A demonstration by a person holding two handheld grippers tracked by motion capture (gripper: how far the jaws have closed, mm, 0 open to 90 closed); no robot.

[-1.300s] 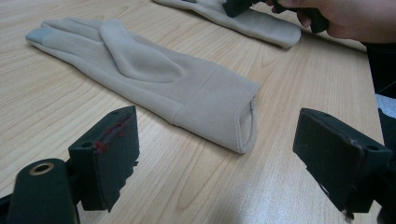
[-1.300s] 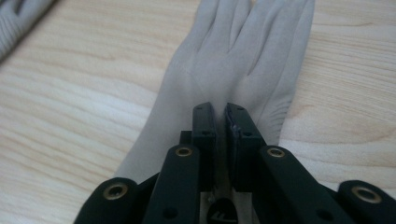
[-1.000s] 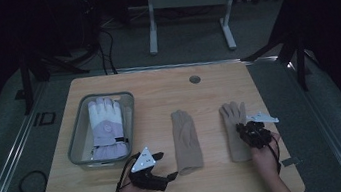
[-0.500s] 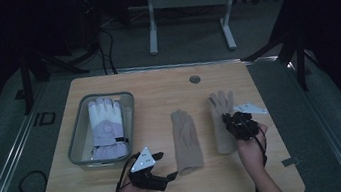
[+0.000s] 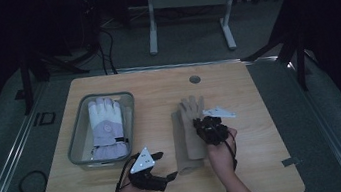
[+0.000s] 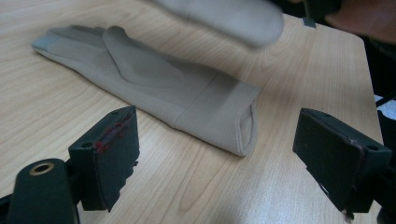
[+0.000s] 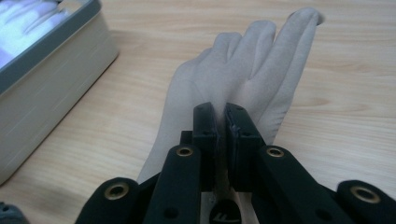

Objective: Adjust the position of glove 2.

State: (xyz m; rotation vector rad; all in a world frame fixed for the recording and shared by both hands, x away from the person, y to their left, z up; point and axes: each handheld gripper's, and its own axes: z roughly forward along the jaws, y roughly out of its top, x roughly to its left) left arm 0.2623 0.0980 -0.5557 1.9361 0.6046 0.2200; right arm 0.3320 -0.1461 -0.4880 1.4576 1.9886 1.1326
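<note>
Wood table (image 5: 269, 163): right gripper (image 5: 209, 127), clamped on tan glove (image 7: 243, 74), has dragged it left from frame right onto 2nd glove (image 5: 184, 144) at centre; left gripper (image 5: 168, 169) unmoved, jaws wide, nothing between.

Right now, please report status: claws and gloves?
Right claw shut on tan glove, above second tan glove. Left claw open, empty. Bin holds white glove. Nothing blocking.

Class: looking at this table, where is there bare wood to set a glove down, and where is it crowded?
Free: the table's right side beyond the right gripper, and the strip behind the tray. Crowded: the middle, where the carried beige glove hangs over the lying beige glove.
</note>
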